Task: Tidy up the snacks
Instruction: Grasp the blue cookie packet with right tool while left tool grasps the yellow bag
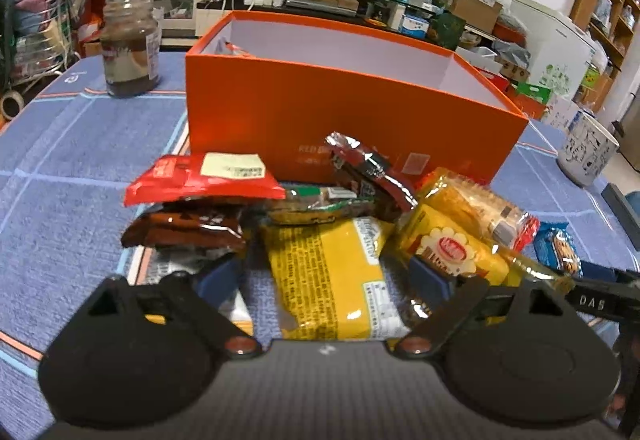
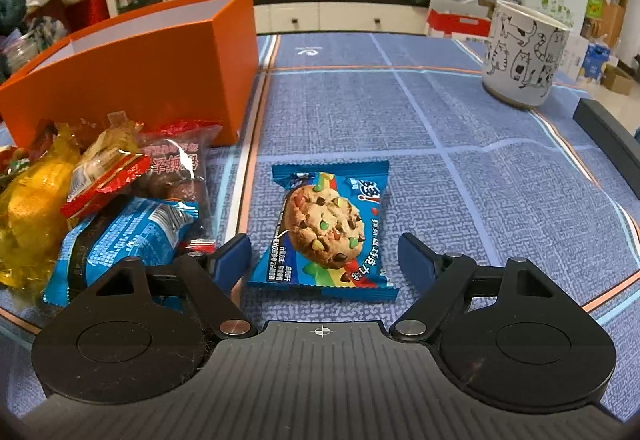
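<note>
We see an orange box (image 1: 352, 112), open-topped and white inside, standing on the blue cloth (image 2: 400, 112). In front of its near wall lies a heap of snacks: a yellow pack (image 1: 332, 272) with black print lies flat, a red pack (image 1: 200, 180) atop a brown one (image 1: 184, 232) to its left, and a clear pack of biscuits (image 1: 476, 216) to its right. Our left gripper (image 1: 328, 276) straddles the yellow pack, jaws apart, pads clear of it. Right of the box, a blue cookie pack (image 2: 324, 232) lies alone; our right gripper (image 2: 324, 260) brackets it, open, not touching.
</note>
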Motion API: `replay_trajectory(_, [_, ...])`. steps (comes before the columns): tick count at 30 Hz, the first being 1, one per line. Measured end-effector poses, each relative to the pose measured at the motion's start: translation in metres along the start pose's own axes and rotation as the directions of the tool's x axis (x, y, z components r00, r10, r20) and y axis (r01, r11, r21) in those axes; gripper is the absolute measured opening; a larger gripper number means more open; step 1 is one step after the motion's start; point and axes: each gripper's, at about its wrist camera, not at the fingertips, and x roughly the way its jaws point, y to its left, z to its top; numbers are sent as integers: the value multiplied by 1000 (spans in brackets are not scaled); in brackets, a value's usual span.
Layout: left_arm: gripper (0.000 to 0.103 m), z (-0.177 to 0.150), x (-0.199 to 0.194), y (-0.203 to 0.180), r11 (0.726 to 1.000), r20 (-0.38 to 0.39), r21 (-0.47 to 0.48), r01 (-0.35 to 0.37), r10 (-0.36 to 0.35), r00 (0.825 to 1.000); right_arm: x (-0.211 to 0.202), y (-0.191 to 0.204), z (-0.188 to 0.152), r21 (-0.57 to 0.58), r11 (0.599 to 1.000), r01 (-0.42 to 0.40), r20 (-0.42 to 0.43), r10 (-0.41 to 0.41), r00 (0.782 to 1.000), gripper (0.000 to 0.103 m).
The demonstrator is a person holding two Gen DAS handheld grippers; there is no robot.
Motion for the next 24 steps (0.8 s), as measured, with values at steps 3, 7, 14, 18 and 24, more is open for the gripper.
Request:
replay_trajectory(3, [89, -4, 1, -3, 998, 0, 52, -34, 34, 999, 0, 1, 1, 0, 1000, 0, -4, 0, 1000, 77])
replay_trajectory(7, [80, -3, 3, -11, 999, -14, 34, 34, -33, 999, 1, 1, 1, 0, 1000, -2, -7, 2, 1000, 77])
replay_trajectory(14, [71, -6, 14, -1, 999, -41, -22, 39, -40, 998, 1, 1, 3, 3, 1000, -7, -14, 7, 1000, 79])
replay_trajectory(18, [65, -4, 20, -4, 1000, -47, -17, -8, 7, 999, 1, 1, 2, -7, 1000, -7, -12, 7, 1000, 79])
replay_trajectory(24, [53, -5, 17, -14, 999, -66, 28, -36, 38, 997, -1, 2, 4, -31, 999, -23, -20, 23, 1000, 62])
